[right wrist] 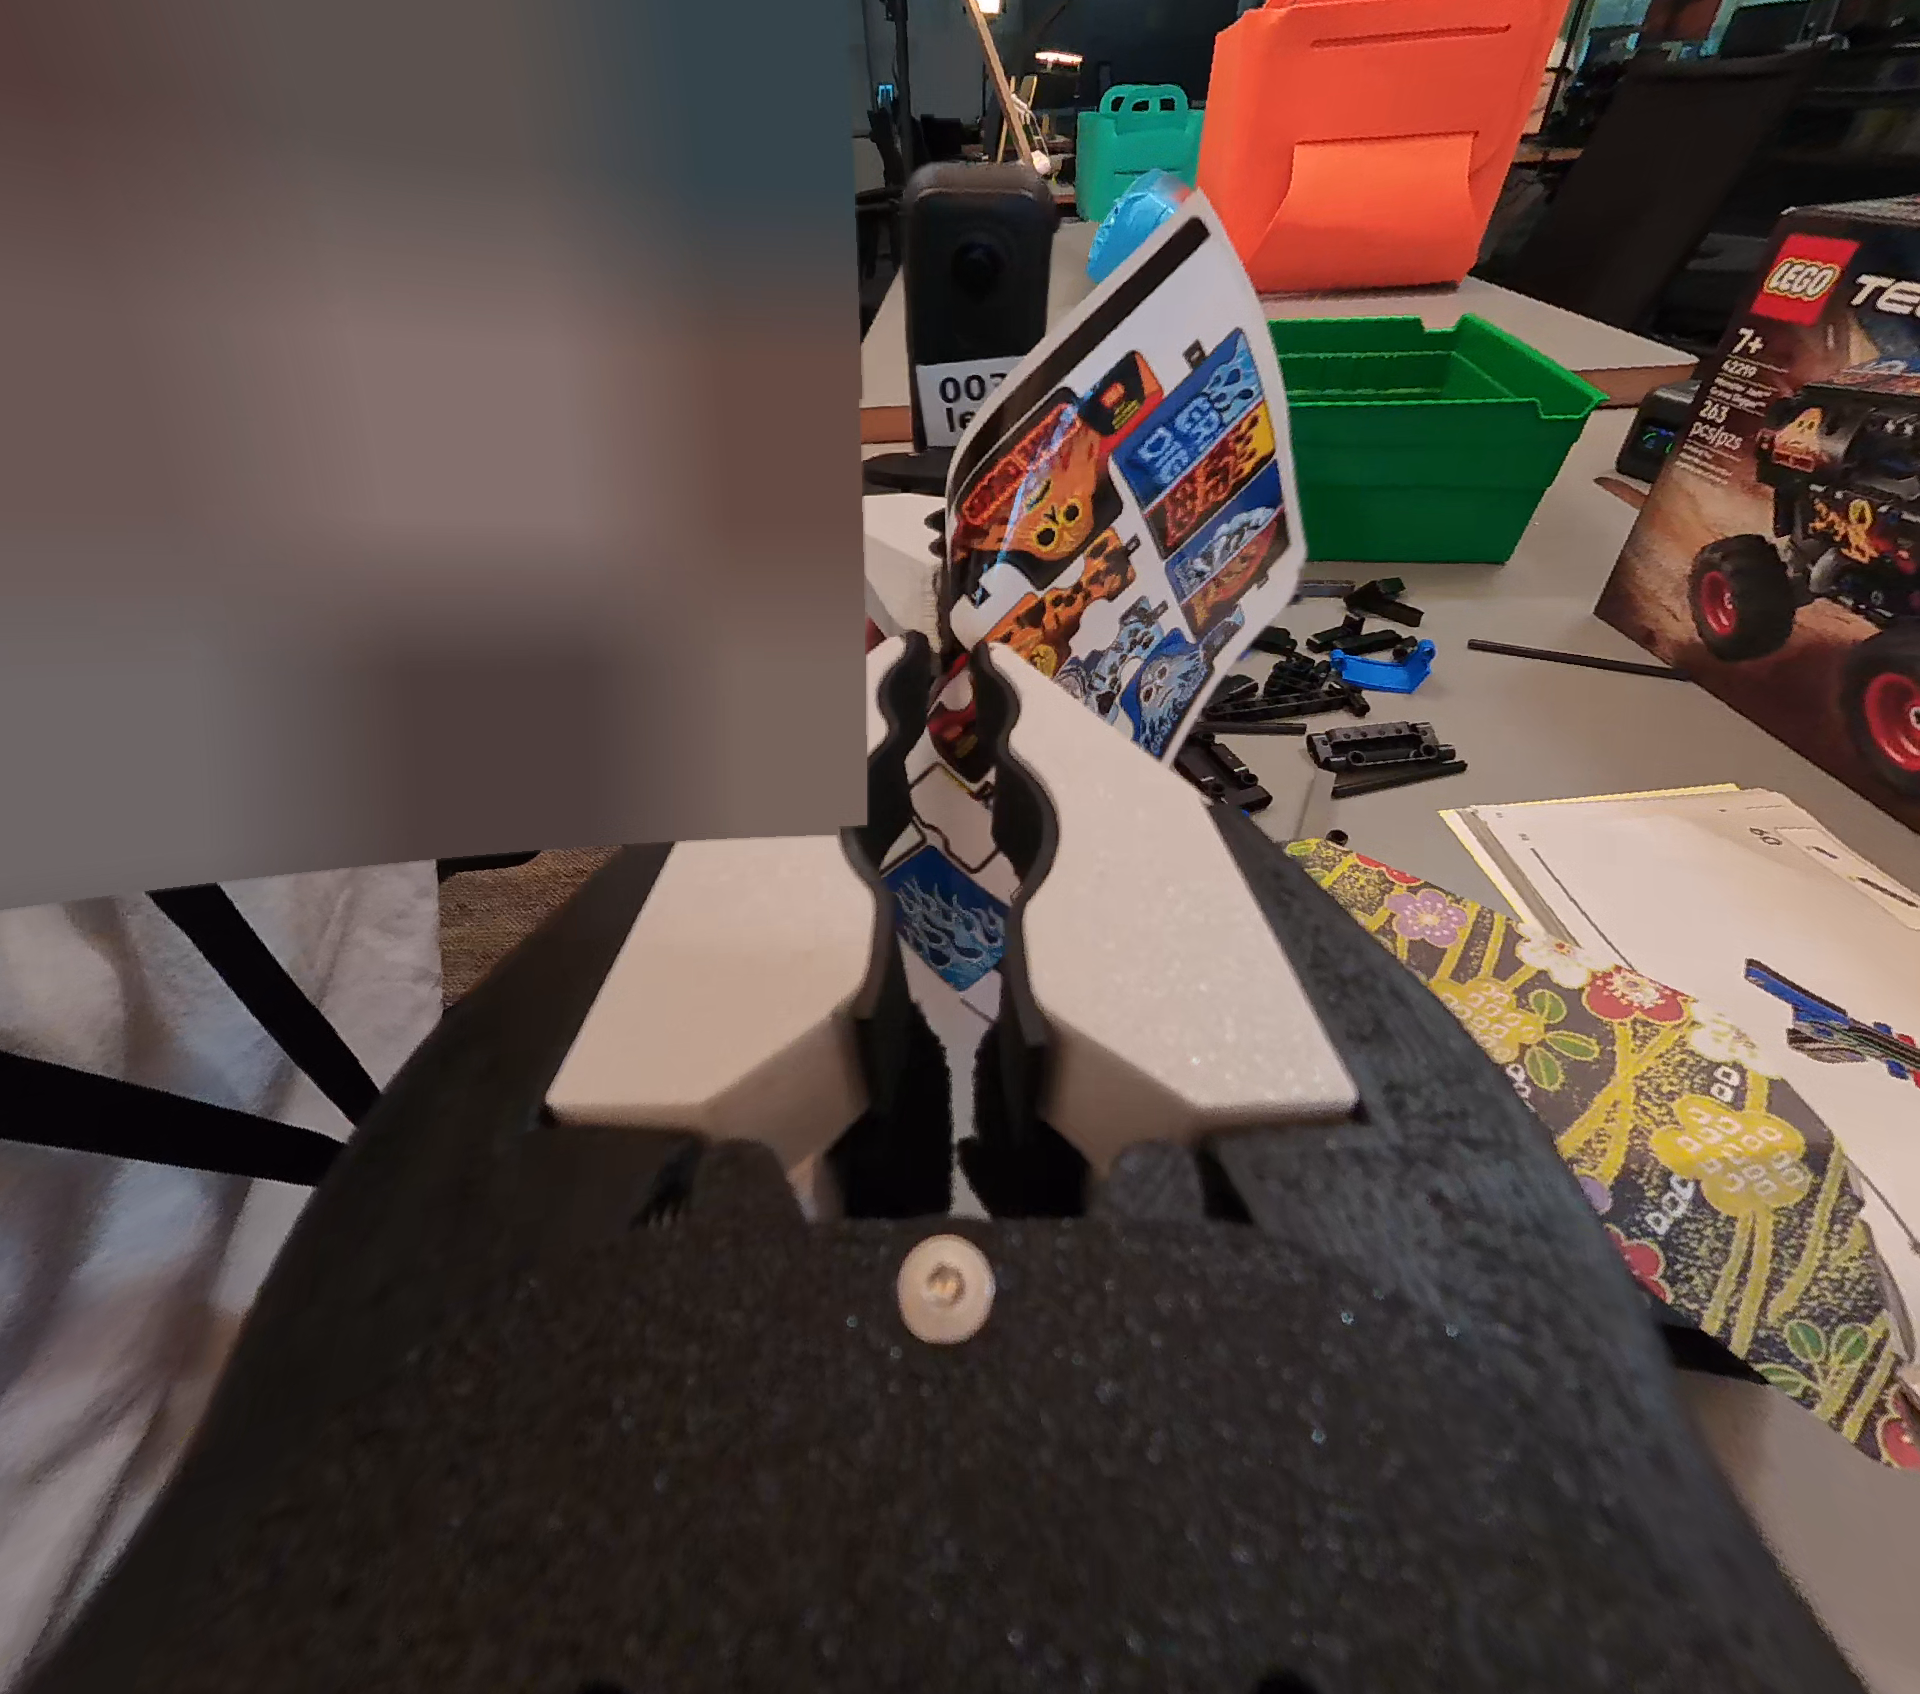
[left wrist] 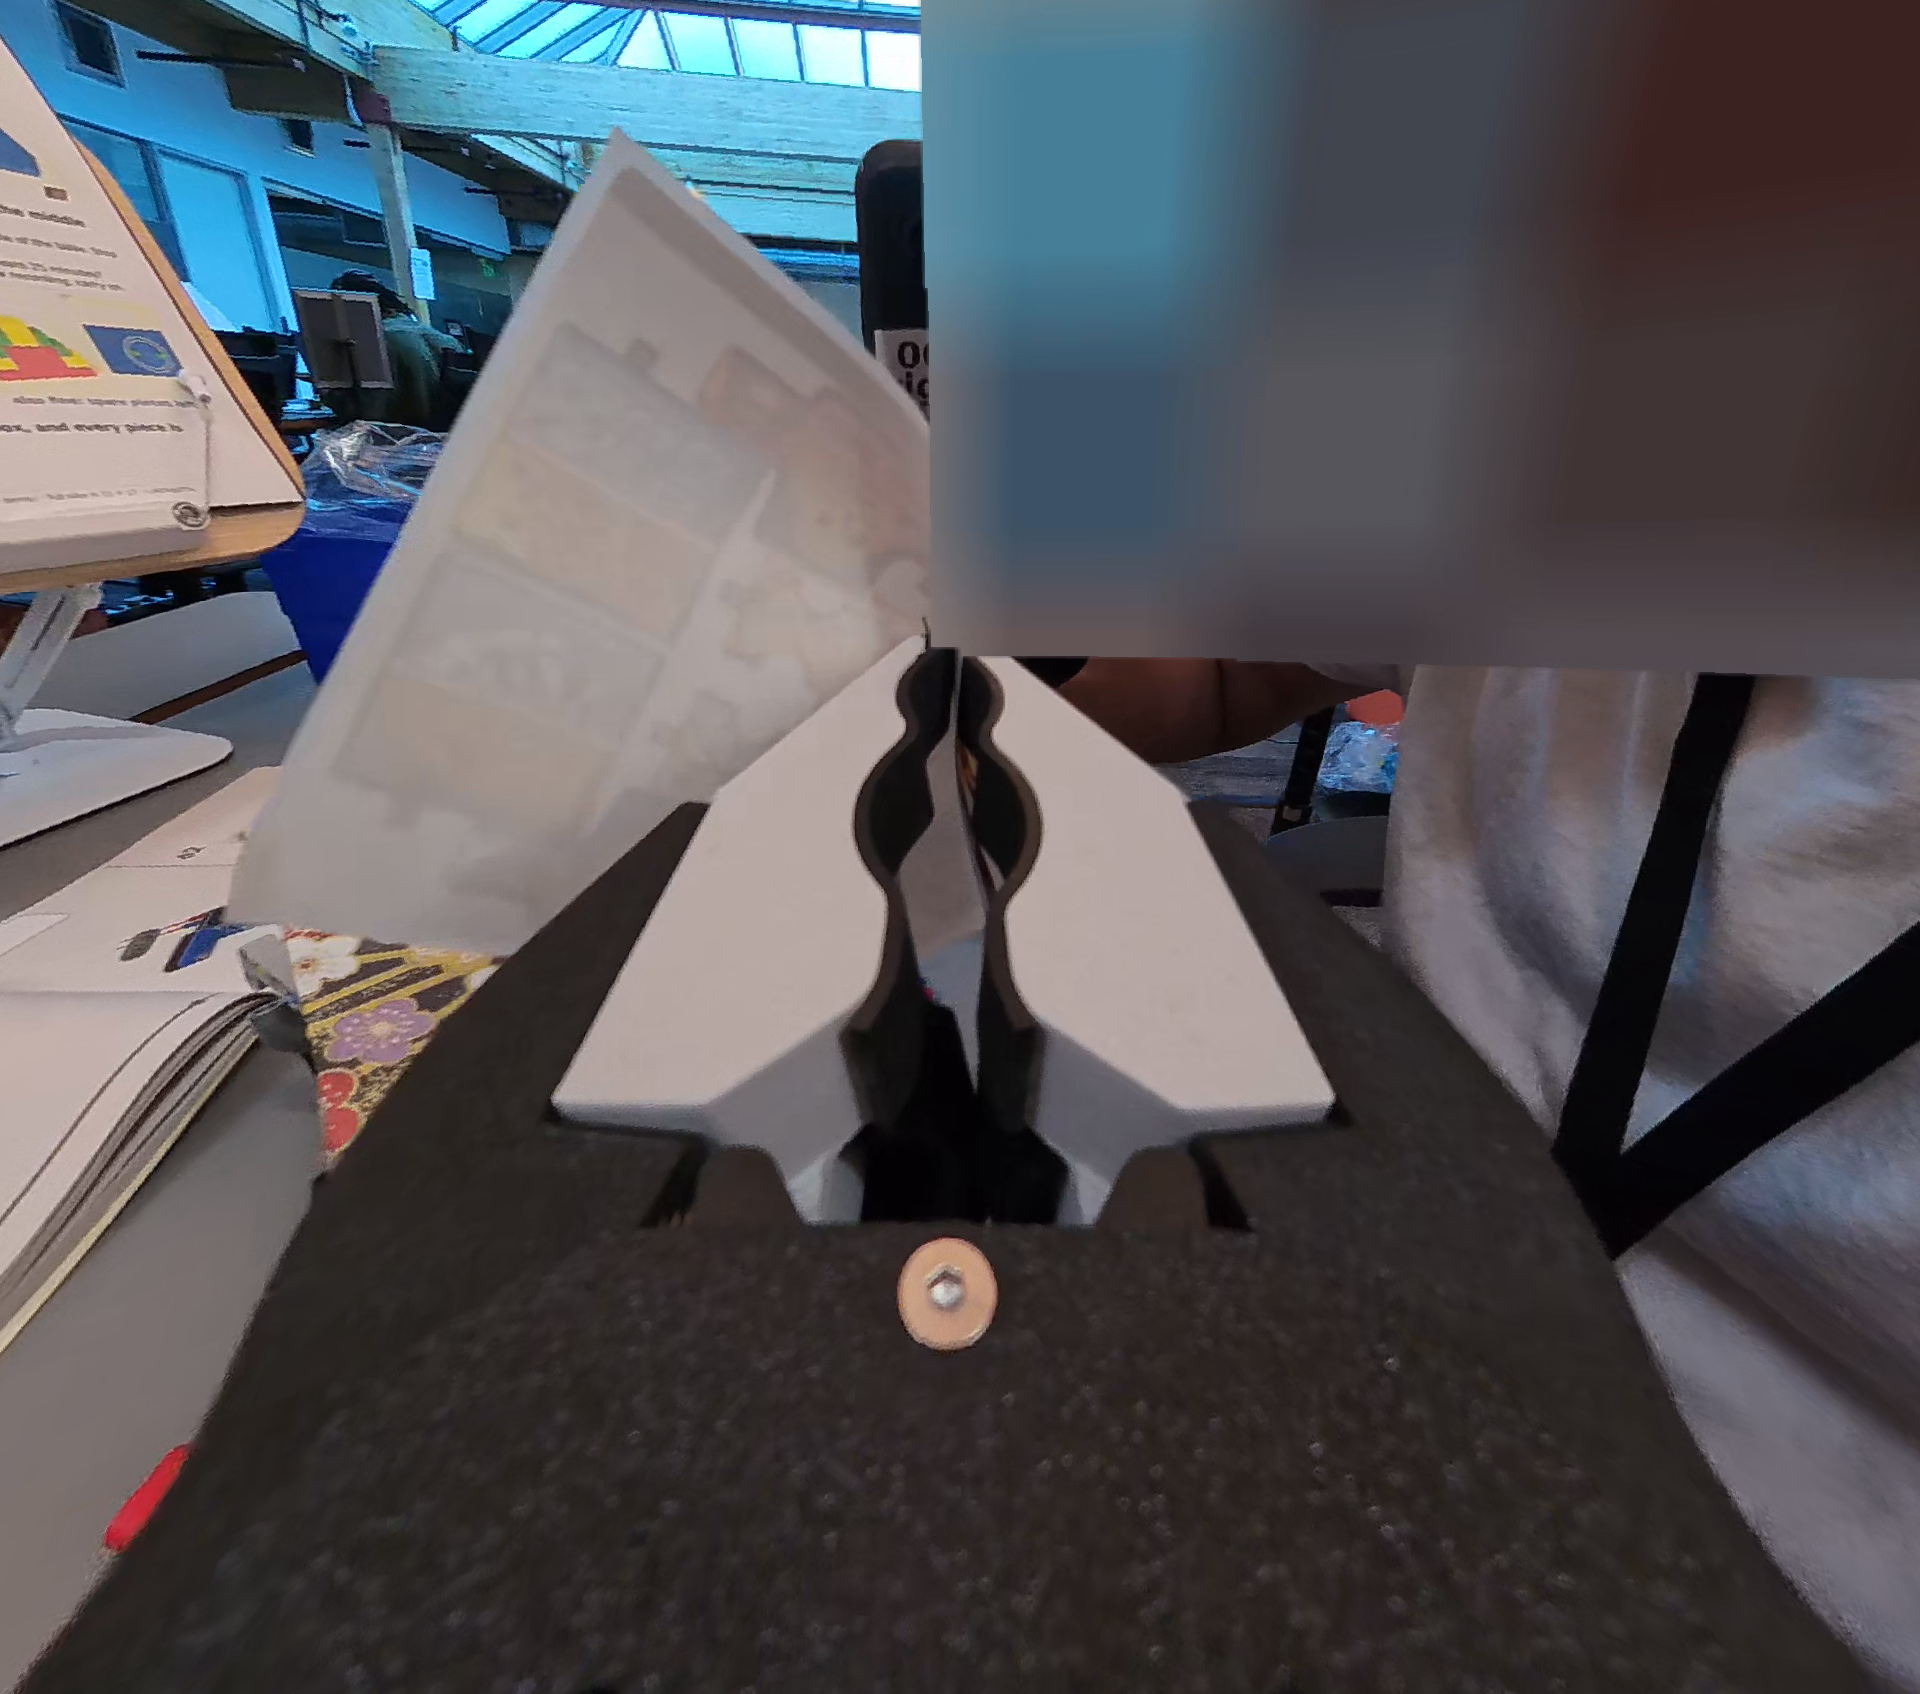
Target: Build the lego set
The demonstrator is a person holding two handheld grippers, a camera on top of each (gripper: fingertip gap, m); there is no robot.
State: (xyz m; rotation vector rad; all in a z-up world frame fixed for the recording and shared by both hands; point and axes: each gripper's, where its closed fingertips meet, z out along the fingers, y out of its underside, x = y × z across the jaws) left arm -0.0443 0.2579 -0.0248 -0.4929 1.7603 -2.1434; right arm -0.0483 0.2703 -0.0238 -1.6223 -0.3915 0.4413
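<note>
Left gripper [left wrist: 943, 678]: jaws pinching edge of the glossy printed sticker sheet [left wrist: 582, 564], white back side showing, held up off table.
Right gripper [right wrist: 943, 657]: jaws slightly apart w/ same sheet [right wrist: 1132, 491] between; actual grip can't tell.
Loose black pcs [right wrist: 1340, 709]: far right on grey table [right wrist: 1558, 709], near green plastic bin [right wrist: 1434, 439].
Lego box [right wrist: 1787, 501]: far right.

Left gripper [left wrist: 943, 678] pinching a sticker sheet [left wrist: 582, 605] held up off the table.

The jaws are closed on the sheet's lower right edge; its pale back faces the camera and it leans toward 11 o'clock. At 9 o'clock a printed card [left wrist: 94, 356] sits on a stand. At 8 o'clock lies an open booklet [left wrist: 94, 1052], with a flowered cloth [left wrist: 384, 1010] just beside it. At 3 o'clock, a person's white sleeve [left wrist: 1662, 969].
</note>
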